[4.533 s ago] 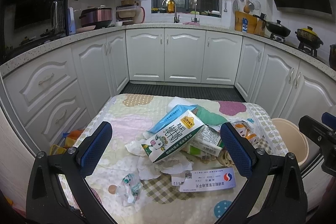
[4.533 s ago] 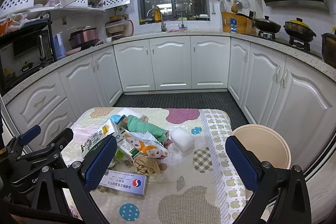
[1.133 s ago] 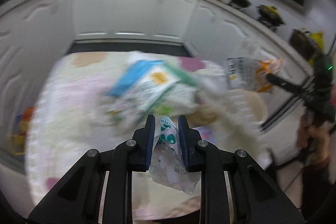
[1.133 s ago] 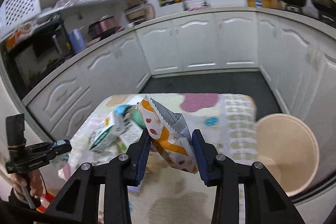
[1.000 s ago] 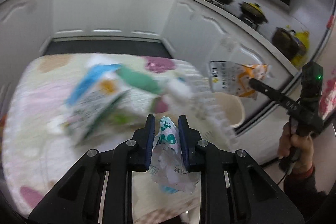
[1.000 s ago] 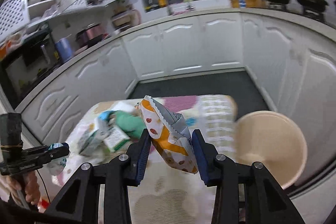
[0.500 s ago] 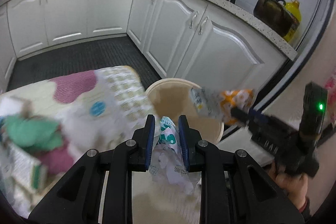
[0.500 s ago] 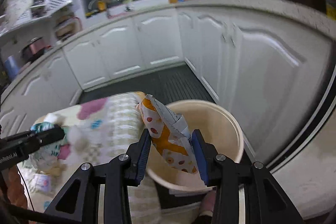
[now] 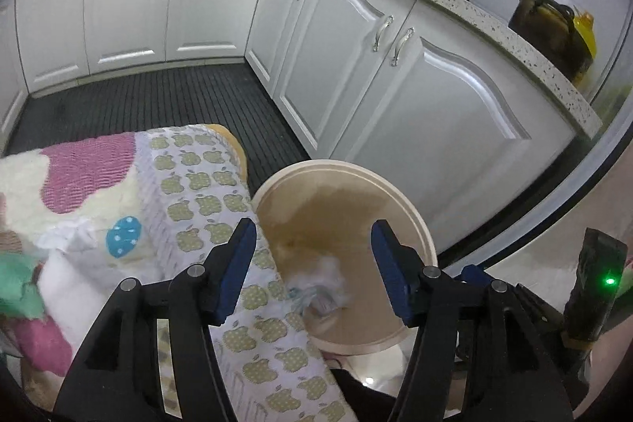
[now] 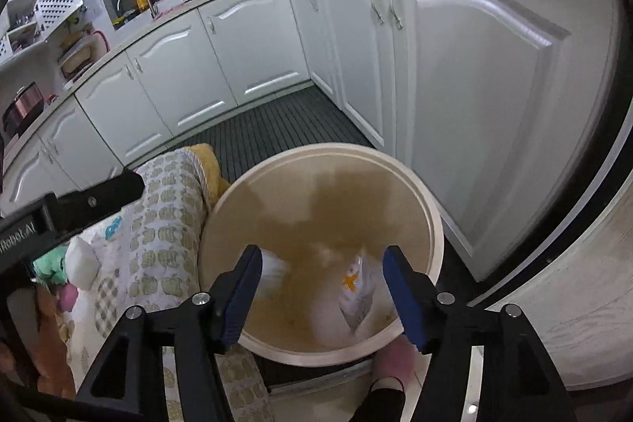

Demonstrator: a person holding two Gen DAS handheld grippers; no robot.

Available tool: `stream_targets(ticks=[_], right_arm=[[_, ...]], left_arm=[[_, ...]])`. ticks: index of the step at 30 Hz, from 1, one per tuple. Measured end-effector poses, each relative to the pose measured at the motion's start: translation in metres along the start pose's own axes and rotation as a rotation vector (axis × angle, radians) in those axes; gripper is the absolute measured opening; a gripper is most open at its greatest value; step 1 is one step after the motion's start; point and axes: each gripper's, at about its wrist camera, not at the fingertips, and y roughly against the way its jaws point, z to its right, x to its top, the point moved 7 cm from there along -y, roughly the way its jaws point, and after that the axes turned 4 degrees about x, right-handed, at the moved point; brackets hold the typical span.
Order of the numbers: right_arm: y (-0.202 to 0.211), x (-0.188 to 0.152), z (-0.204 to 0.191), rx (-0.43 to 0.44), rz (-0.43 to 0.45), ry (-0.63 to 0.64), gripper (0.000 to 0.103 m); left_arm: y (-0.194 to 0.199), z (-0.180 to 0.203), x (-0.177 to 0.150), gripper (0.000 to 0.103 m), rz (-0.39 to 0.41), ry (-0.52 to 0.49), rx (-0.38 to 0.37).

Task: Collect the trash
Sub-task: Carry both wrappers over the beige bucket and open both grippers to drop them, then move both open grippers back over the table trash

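Observation:
A round beige trash bin point(image 9: 411, 208) stands on the floor by the table's right end; it also shows in the right wrist view point(image 10: 433, 208). My left gripper point(image 9: 310, 265) is open and empty above the bin's left rim. A crumpled white and blue wrapper point(image 9: 316, 287) lies blurred inside the bin below it. My right gripper point(image 10: 322, 289) is open and empty over the bin. An orange and white snack bag point(image 10: 356, 293) lies inside the bin, and white paper point(image 10: 275, 269) shows by the left finger.
The table with its apple-print cloth point(image 9: 205, 192) lies left of the bin, with green and pink trash point(image 9: 16, 283) at its left. White cabinets point(image 9: 356, 74) stand close behind. My left gripper's arm point(image 10: 71, 208) crosses the right wrist view. A slippered foot point(image 10: 389, 362) is below the bin.
Both grippers have opened over the bin. The wrapper has dropped from the left gripper and the snack bag from the right gripper into the bin.

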Motion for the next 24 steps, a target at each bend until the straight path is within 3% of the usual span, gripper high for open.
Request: stream_targets(ticks=[6, 9, 15, 24], right_arm=[[0.003, -0.007, -0.012, 0.026, -0.014, 0.014, 0.064], [0.01, -0.009, -0.026, 0.031, -0.003, 0.044, 0.073], [0.024, -0.016, -0.062, 0.075, -0.004, 0.1, 0.074], [0.04, -0.028, -0.13, 0.167, -0.005, 0.189, 0.076]], left_arm=[[0.029, -0.01, -0.008, 0.059, 0.034, -0.021, 0.074], [0.045, -0.02, -0.014, 0.059, 0.043, -0.017, 0.112], [0.086, -0.046, -0.03, 0.059, 0.076, -0.028, 0.197], [0.15, -0.104, -0.058, 0.064, 0.108, -0.011, 0.258]])
